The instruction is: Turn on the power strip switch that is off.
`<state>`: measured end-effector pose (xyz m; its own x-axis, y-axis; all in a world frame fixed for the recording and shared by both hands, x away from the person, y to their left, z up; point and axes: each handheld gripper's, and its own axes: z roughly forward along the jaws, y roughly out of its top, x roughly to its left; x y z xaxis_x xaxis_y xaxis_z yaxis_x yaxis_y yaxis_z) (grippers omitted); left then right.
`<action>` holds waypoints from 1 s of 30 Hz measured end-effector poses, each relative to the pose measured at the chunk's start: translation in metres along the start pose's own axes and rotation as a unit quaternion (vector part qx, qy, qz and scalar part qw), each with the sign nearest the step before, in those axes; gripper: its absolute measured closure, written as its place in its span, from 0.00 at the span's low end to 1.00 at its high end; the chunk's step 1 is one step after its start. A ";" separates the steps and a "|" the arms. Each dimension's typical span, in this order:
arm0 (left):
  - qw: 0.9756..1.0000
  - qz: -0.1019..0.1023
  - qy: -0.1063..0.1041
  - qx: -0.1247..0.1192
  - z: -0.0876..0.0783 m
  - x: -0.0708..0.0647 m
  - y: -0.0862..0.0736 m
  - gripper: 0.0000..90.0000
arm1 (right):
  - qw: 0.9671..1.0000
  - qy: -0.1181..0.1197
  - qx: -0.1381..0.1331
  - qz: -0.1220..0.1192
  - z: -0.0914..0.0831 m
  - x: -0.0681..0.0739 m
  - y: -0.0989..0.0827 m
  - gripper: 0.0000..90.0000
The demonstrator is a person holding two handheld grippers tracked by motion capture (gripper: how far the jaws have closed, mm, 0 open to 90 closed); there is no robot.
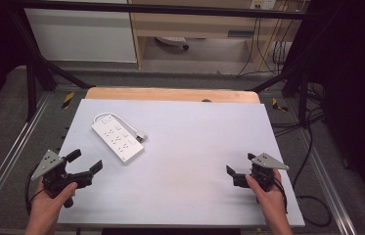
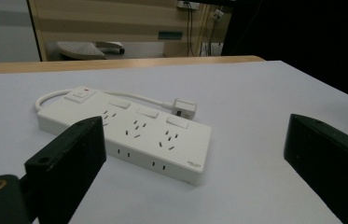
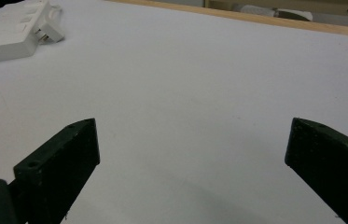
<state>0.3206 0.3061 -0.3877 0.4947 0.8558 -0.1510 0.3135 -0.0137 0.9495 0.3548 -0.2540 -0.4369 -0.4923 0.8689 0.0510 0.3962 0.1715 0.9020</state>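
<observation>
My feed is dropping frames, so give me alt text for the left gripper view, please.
A white rectangular plastic power strip lies flat on the pale grey table top, its short white cord looping round the far side to a white plug resting beside it. The left claw frames it from the bottom, jaws wide apart and holding nothing.

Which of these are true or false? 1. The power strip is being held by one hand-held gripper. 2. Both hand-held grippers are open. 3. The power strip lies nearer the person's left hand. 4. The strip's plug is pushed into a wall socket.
1. False: the power strip lies on the table, untouched.
2. True: the left hand-held gripper and right hand-held gripper both have jaws spread apart.
3. True.
4. False: the plug rests loose on the table beside the strip.
</observation>
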 end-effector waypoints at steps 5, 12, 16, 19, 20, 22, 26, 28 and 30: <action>1.000 0.004 -0.001 0.002 0.002 -0.001 0.005 0.06 | 1.000 0.003 0.002 0.002 -0.001 -0.001 0.000 0.04; 1.000 0.007 0.000 0.001 0.004 0.000 0.010 0.06 | 1.000 0.000 0.001 0.004 -0.001 -0.001 0.000 0.04; 1.000 0.009 0.001 0.001 0.006 0.000 0.015 0.06 | 1.000 0.000 0.002 0.006 0.000 -0.001 -0.001 0.04; 1.000 0.013 -0.001 0.002 0.010 -0.001 0.019 0.06 | 1.000 -0.001 0.002 0.008 0.000 -0.002 -0.001 0.04; 1.000 0.014 -0.002 0.003 0.011 -0.001 0.020 0.06 | 1.000 0.000 0.001 0.008 0.000 -0.002 -0.001 0.04; 1.000 0.015 -0.005 0.003 0.015 -0.003 0.023 0.06 | 1.000 0.000 0.002 0.008 0.001 -0.001 -0.001 0.04; 1.000 0.014 -0.009 0.003 0.023 -0.006 0.027 0.06 | 1.000 0.001 0.003 0.009 0.002 -0.002 -0.001 0.04; 1.000 0.014 -0.010 0.004 0.029 -0.007 0.029 0.07 | 1.000 0.001 0.001 0.009 0.002 -0.003 -0.001 0.04; 1.000 0.015 -0.009 0.008 0.035 -0.009 0.031 0.07 | 1.000 0.001 -0.001 0.011 0.002 -0.004 -0.001 0.04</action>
<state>0.3543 0.2803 -0.3660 0.5185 0.8456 -0.1268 0.3113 -0.0485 0.9491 0.3579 -0.2564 -0.4385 -0.4850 0.8715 0.0717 0.4060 0.1518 0.9012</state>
